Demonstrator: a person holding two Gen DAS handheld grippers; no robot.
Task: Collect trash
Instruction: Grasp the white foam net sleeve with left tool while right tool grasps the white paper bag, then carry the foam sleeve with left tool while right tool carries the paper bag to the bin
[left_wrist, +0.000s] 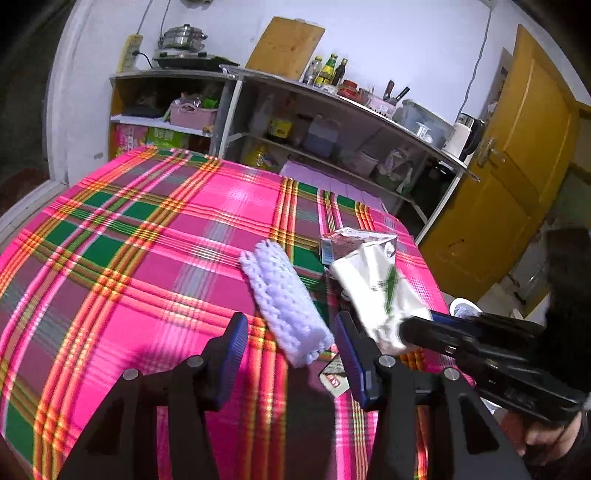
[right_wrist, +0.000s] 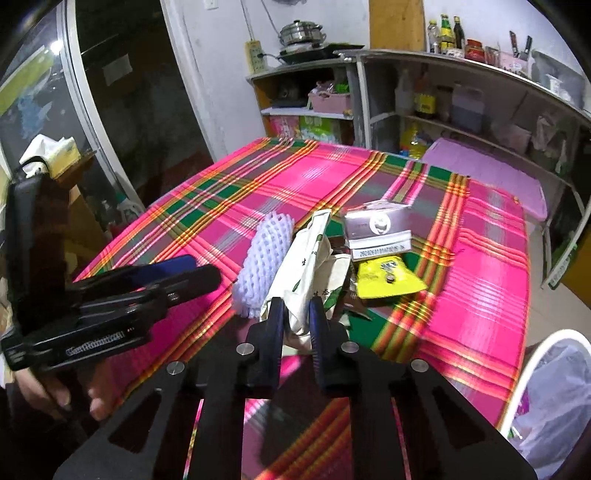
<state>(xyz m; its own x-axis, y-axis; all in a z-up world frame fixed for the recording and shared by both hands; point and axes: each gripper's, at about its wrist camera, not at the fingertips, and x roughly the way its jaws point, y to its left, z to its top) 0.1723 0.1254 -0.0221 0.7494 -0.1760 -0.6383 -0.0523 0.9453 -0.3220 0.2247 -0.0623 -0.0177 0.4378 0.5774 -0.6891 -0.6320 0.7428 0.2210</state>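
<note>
Right wrist: white wrapper (right_wrist: 301, 273) pinched inside right gripper (right_wrist: 298, 314).

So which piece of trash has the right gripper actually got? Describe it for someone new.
On the pink plaid tablecloth, in the litter cluster near its edge, the right gripper is shut on a crumpled white wrapper. Unlike the foam net sleeve beside it, it is flat paper with green print.
</note>
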